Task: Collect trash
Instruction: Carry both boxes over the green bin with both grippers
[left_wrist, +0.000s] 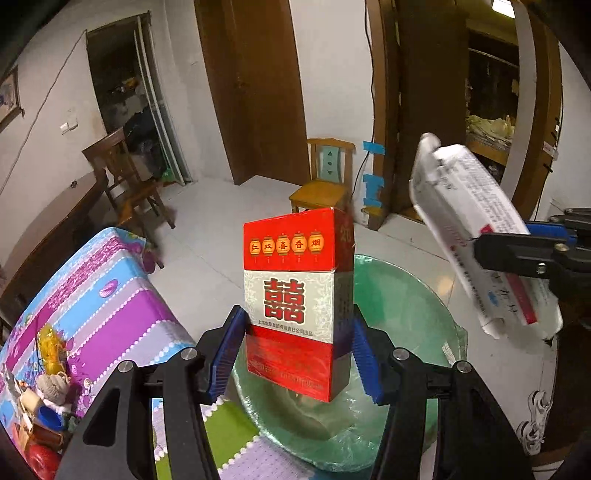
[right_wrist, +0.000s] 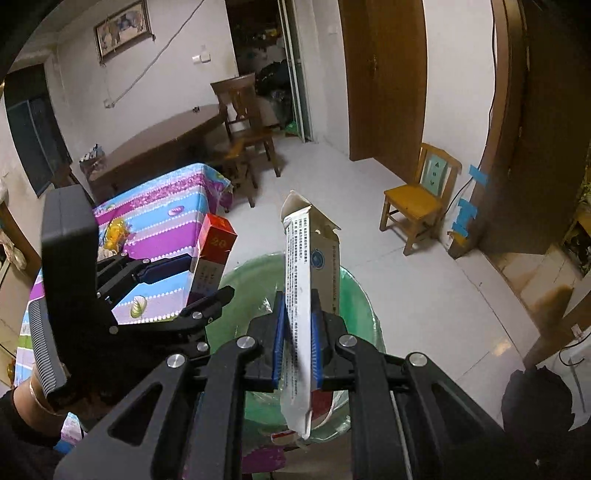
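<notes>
My left gripper (left_wrist: 295, 350) is shut on a red and white cigarette pack (left_wrist: 295, 295), held upright over a green bin lined with a plastic bag (left_wrist: 406, 314). My right gripper (right_wrist: 297, 339) is shut on a flattened white medicine box (right_wrist: 304, 295) with an open top flap, also over the green bin (right_wrist: 354, 295). The white box (left_wrist: 476, 229) and right gripper (left_wrist: 524, 254) show at the right of the left wrist view. The cigarette pack (right_wrist: 212, 254) and left gripper (right_wrist: 181, 280) show at the left of the right wrist view.
A table with a striped purple and blue cloth (left_wrist: 110, 295) stands left of the bin, with small items (left_wrist: 48, 387) on it. A small yellow wooden chair (left_wrist: 325, 177) stands by the far wall. A dark wooden table (right_wrist: 159, 147) and chair (right_wrist: 247, 125) stand beyond.
</notes>
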